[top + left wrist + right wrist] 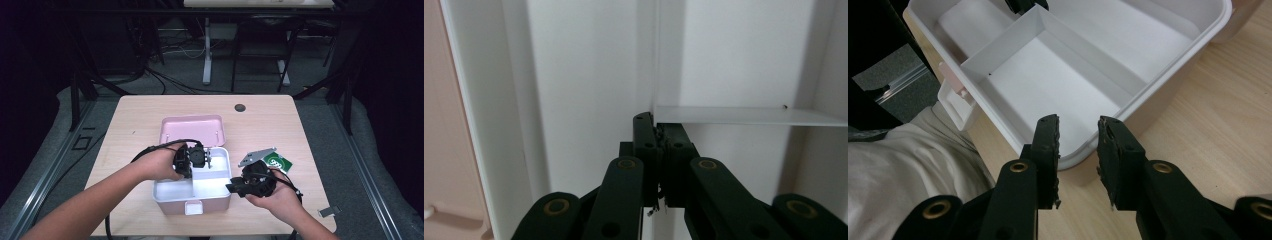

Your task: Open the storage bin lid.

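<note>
A pink box (192, 205) with a white inner tray (1128, 30) stands open on the table, its pink lid (192, 130) hinged back behind it. A thin white divider (744, 116) splits the tray into compartments (1083, 45). My left gripper (196, 167) reaches down into the tray, and in the left gripper view it (658, 125) is shut on the divider's upright edge. My right gripper (232, 188) is at the box's right wall. In the right gripper view it (1078, 122) stands open, with one jaw over the tray and the other outside the rim (1075, 160).
A green and white card (279, 162) lies on the table right of the box. A dark round hole (240, 107) sits near the far edge, and a small metal clip (328, 211) lies at the right front corner. Light cloth (908, 165) shows beside the table.
</note>
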{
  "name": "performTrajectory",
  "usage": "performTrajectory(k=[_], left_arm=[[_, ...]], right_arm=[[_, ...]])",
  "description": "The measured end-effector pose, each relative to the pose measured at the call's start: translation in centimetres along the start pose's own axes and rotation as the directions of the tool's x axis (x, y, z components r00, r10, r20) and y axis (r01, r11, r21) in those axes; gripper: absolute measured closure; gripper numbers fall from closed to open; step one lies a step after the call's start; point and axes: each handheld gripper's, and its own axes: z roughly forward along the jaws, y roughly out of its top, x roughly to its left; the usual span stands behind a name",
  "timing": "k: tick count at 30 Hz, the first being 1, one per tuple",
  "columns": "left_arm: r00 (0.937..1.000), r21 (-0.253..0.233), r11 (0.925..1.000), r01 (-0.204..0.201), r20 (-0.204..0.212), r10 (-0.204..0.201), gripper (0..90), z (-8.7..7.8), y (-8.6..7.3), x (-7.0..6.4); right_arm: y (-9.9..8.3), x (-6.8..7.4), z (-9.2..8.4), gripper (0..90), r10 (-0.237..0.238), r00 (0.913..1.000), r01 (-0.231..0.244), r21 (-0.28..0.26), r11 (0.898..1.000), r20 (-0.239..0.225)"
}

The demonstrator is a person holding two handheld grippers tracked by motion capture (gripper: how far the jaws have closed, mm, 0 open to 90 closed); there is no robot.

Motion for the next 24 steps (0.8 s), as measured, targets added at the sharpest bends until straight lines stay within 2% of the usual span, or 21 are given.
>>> performTrajectory(k=[5, 12, 18, 24], left_arm=[[0.9994, 0.007, 0.9994, -0.032, 0.009, 0.032, 87.7, 0.00, 0.12, 0.15], [0.9984, 0.028, 0.9981, -0.055, 0.015, 0.055, 87.9, 0.08, 0.50, 0.57], [0.9990, 0.028, 0.9988, -0.040, 0.020, 0.039, 87.4, 0.35, 0.52, 0.59], [0.9987, 0.040, 0.9980, -0.049, 0.020, 0.048, 88.0, 0.33, 0.61, 0.52]], right_arm=[[-0.09, 0.09, -0.01, 70.1, 0.006, 1.0000, -0.006, -0.005, 1.000, -0.004], [0.16, 0.23, -0.08, 68.2, 0.003, 0.9998, -0.002, 0.017, 1.000, -0.020], [0.19, -0.28, -0.17, 66.1, 0.011, 0.9999, -0.011, 0.016, 1.000, -0.010], [0.11, -0.64, -0.42, 66.1, 0.017, 0.9999, -0.017, 0.010, 1.000, -0.003]])
